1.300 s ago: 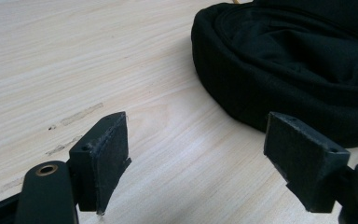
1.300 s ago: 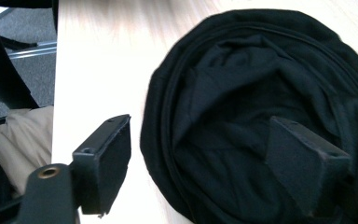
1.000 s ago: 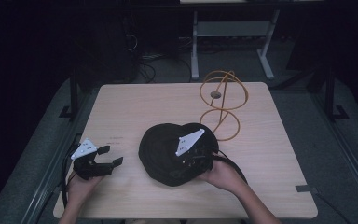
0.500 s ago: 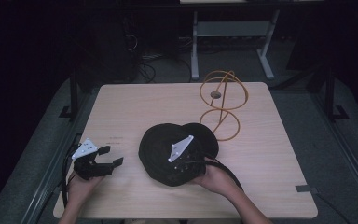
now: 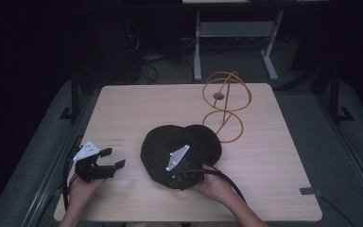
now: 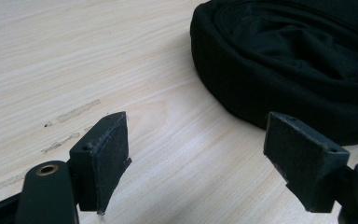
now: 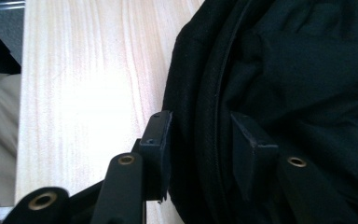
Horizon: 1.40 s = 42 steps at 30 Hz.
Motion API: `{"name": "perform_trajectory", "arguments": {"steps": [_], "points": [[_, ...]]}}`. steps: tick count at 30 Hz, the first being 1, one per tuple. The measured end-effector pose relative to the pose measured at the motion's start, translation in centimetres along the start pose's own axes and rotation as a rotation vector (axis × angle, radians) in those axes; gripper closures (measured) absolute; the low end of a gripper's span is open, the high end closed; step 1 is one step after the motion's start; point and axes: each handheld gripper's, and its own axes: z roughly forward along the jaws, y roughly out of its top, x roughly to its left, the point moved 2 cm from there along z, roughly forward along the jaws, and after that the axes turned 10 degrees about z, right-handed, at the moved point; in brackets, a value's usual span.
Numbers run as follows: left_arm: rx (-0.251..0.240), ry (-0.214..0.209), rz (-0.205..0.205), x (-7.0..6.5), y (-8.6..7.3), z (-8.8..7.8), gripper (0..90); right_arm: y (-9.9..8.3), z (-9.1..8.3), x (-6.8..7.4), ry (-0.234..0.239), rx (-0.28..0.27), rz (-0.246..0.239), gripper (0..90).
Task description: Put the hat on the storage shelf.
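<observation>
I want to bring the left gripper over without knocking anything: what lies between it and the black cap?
Nothing: between the left gripper and the black cap there is bare wooden table, as the high view and the left gripper view show.

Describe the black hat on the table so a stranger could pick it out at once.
On the pale wooden table, look at the near middle, just in front of the orange wire stand. The hat is a round, soft black cap lying open side up, its rim between the right gripper's jaws. It is the table's only cloth thing.
</observation>
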Motion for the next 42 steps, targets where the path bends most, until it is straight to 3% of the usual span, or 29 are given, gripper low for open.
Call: {"name": "perform_trajectory", "arguments": {"steps": [12,16,20,30,34,42], "points": [[0.008,-0.008,0.001,-0.1,0.0,0.2,21.8,-0.2,0.6,0.1,-0.016,0.006,-0.002,68.3],[0.009,-0.009,0.001,-0.1,0.0,0.1,21.8,-0.2,0.3,0.3,-0.025,0.003,-0.029,75.2],[0.006,-0.012,0.005,-0.1,0.0,0.2,21.8,0.0,-0.4,0.3,-0.035,-0.012,-0.046,75.4],[-0.013,-0.033,0.006,-0.7,0.5,0.2,21.7,0.9,-4.2,0.1,-0.011,-0.104,-0.042,74.8],[-0.027,-0.067,0.018,-1.5,1.1,0.5,21.7,1.5,-6.7,-0.4,0.017,-0.168,-0.024,74.7],[-0.063,-0.134,0.067,-3.6,2.8,1.2,21.6,2.0,-9.3,-0.5,0.013,-0.205,-0.012,74.0]]}}
